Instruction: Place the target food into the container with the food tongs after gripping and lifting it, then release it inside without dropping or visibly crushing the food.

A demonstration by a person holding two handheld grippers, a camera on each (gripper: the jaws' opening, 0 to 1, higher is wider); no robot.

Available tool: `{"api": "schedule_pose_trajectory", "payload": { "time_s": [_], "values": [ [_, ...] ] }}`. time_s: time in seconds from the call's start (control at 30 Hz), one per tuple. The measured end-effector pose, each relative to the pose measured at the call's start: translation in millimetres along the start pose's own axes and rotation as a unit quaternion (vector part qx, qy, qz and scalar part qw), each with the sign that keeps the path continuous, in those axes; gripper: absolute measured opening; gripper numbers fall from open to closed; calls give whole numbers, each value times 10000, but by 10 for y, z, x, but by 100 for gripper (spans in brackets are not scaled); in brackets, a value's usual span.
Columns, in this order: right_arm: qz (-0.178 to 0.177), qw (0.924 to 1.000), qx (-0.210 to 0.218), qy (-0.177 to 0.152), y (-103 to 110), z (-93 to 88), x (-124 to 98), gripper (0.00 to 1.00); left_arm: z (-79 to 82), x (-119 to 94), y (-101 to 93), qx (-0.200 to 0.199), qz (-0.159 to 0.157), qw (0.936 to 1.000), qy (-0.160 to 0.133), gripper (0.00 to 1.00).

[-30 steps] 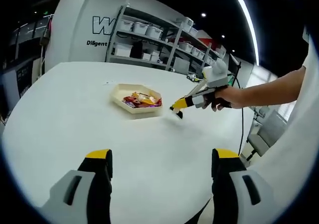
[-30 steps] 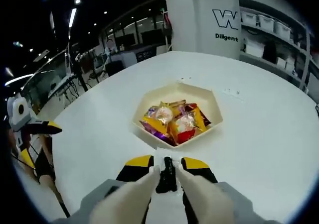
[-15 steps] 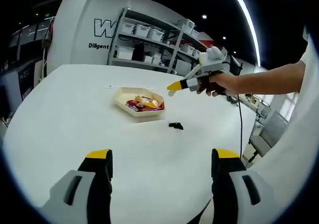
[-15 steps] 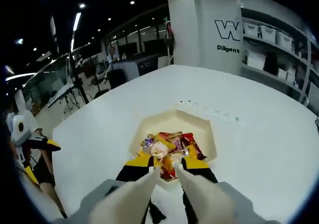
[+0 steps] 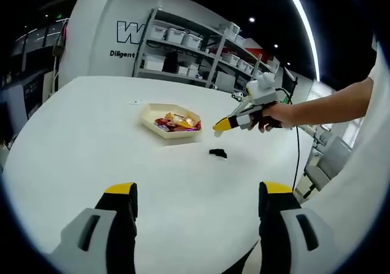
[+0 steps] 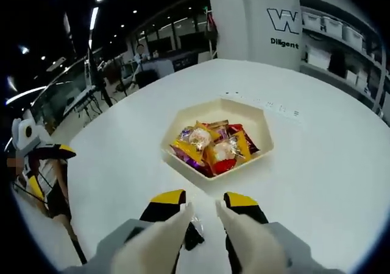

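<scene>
The dark food piece (image 5: pixel 217 153) lies on the white table (image 5: pixel 73 140), just right of centre in the left gripper view and near the hexagonal tray (image 5: pixel 148 112), not in it. To its left, the tray holds only the wrapped snacks (image 5: pixel 177 122). To its right, the right gripper (image 5: pixel 220 126) hangs above it.

In the right gripper view the tray (image 6: pixel 256 125) sits at centre. Below it the white tongs (image 6: pixel 203 208) stand apart and hold nothing, and the piece (image 6: pixel 194 237) shows on the table between and under them.

A second ago the tongs were closed around the piece. Then they rose over the tray without it, and now they have come back low. My reading is that the lift failed, so the grip must be retaken.

The left gripper (image 5: pixel 199 192) is spread and empty at the bottom.
</scene>
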State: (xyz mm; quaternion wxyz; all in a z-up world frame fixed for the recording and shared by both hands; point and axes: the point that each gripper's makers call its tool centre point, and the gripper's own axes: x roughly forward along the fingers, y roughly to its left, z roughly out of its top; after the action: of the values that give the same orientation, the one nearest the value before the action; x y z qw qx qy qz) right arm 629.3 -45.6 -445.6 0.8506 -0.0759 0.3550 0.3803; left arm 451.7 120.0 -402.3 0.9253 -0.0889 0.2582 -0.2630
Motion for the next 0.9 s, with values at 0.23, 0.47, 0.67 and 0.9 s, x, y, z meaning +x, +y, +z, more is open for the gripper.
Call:
{"api": "schedule_pose_trajectory", "payload": {
  "time_s": [0.23,0.47,0.67,0.9],
  "values": [
    [105,9999,54,23,56,-113,-22,20,8,22,-49,83,-30,10000,7,83],
    [180,9998,43,97,98,-212,-10,20,17,4,-47,189,26,9998,-22,89],
    [242,9995,-72,211,149,-312,-4,21,32,-24,-17,306,131,9994,-107,93],
    [351,9982,-406,269,206,-390,7,22,79,-49,-54,703,118,9970,-294,94]
  ]
}}
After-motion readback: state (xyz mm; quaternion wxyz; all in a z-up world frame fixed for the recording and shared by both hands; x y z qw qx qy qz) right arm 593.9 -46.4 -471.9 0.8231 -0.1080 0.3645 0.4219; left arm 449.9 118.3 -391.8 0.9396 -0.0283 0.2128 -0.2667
